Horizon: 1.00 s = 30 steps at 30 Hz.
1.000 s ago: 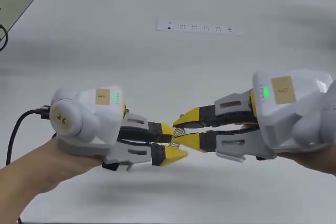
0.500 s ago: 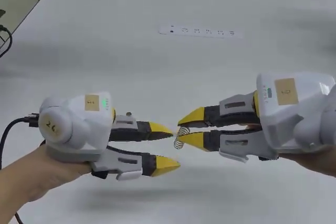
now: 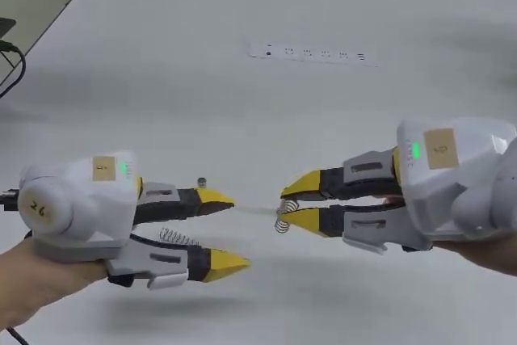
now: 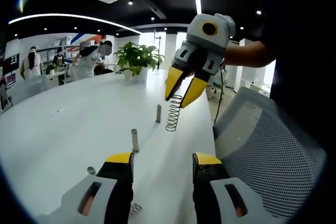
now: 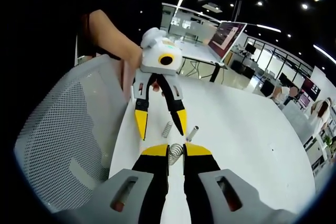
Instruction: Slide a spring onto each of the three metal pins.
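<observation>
My right gripper (image 3: 285, 206) is shut on a small wire spring (image 3: 281, 220) that hangs from its yellow tips above the white table (image 3: 242, 119). The same spring (image 5: 175, 153) sits between its closed jaws in the right gripper view. My left gripper (image 3: 224, 230) is open a short way to the left with nothing held. A second spring (image 3: 179, 237) lies on the table between its jaws. One short metal pin (image 3: 201, 183) stands just behind its upper jaw. The left gripper view has an upright pin (image 4: 134, 140), another further off (image 4: 158, 113), and the held spring (image 4: 173, 113).
A white power strip (image 3: 313, 54) lies at the far side of the table. A grey mesh chair (image 5: 58, 129) stands beside the table edge. People and potted plants (image 4: 137, 59) are far off in the room.
My left gripper has opened and drawn back to the left, away from the right gripper's tips. The spring stays pinched in the right gripper, which has hardly moved.
</observation>
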### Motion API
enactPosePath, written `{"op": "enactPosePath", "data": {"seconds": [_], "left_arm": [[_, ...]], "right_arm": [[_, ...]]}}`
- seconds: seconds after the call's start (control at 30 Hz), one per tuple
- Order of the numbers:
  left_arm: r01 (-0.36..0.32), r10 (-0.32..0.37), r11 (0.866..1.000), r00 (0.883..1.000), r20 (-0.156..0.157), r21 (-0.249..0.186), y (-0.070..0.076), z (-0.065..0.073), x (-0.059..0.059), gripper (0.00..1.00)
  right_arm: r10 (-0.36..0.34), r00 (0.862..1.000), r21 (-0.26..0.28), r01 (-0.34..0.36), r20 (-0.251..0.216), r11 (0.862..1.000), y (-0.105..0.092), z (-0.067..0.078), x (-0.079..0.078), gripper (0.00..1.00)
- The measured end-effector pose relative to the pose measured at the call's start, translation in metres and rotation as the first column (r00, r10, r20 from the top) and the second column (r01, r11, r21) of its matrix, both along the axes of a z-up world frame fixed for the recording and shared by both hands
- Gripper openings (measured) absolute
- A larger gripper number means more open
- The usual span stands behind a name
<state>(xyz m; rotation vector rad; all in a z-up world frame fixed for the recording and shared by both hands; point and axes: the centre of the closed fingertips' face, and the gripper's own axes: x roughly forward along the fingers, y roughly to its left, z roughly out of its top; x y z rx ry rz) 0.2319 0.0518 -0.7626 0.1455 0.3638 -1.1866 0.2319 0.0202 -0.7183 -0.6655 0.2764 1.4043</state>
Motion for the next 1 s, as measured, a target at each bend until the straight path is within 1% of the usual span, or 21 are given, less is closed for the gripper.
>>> {"op": "enactPosePath", "data": {"seconds": [0.07,0.17,0.27,0.33,0.4,0.5,0.6,0.67,0.77,0.8,0.83,0.9,1.0], "left_arm": [[-0.012,0.012,1.000,1.000,-0.001,0.001,0.003,-0.001,0.001,0.40],[-0.032,0.032,0.999,0.999,-0.003,-0.016,0.008,0.001,0.001,0.44],[-0.051,0.050,0.999,0.999,-0.005,-0.012,0.014,-0.002,0.001,0.44],[-0.062,0.062,0.998,0.998,-0.009,-0.011,0.018,-0.003,0.001,0.46],[-0.085,0.085,0.996,0.996,-0.010,-0.008,0.024,-0.004,0.002,0.49],[-0.121,0.121,0.992,0.993,-0.010,-0.024,0.031,-0.003,0.004,0.53],[-0.142,0.142,0.990,0.990,-0.014,-0.014,0.038,-0.006,0.006,0.57],[-0.152,0.152,0.988,0.988,-0.010,-0.003,0.041,-0.008,0.006,0.59],[-0.179,0.179,0.984,0.984,-0.001,0.011,0.048,-0.011,0.009,0.66],[-0.185,0.185,0.983,0.983,-0.003,0.011,0.050,-0.012,0.009,0.70],[-0.195,0.195,0.981,0.981,-0.013,0.011,0.052,-0.014,0.009,0.71],[-0.204,0.204,0.979,0.979,-0.011,0.015,0.056,-0.016,0.009,0.73],[-0.220,0.221,0.975,0.975,-0.011,0.020,0.060,-0.018,0.009,0.80]], "right_arm": [[-0.002,1.000,-0.001,0.002,0.002,1.000,-0.001,0.000,0.000,0.07],[-0.007,1.000,-0.002,0.007,0.002,1.000,-0.002,0.000,0.002,0.07],[-0.016,1.000,-0.005,0.016,0.003,1.000,-0.004,-0.001,0.003,0.07],[-0.019,1.000,-0.008,0.019,0.005,1.000,-0.005,-0.002,0.004,0.07],[-0.024,1.000,-0.009,0.024,0.003,1.000,-0.007,-0.002,0.005,0.07],[-0.030,1.000,-0.015,0.031,0.005,0.999,-0.008,-0.004,0.006,0.07],[-0.030,1.000,-0.020,0.030,0.008,0.999,-0.008,-0.005,0.006,0.07],[-0.032,0.999,-0.019,0.032,0.006,0.999,-0.008,-0.005,0.006,0.07],[-0.034,0.999,-0.021,0.034,0.012,0.999,-0.009,-0.004,0.008,0.07],[-0.036,0.999,-0.023,0.036,0.013,0.999,-0.010,-0.005,0.009,0.07],[-0.039,0.999,-0.024,0.039,0.014,0.999,-0.010,-0.005,0.009,0.07],[-0.044,0.999,-0.025,0.044,0.014,0.999,-0.012,-0.006,0.011,0.07],[-0.050,0.999,-0.028,0.050,0.015,0.998,-0.013,-0.007,0.013,0.07]]}}
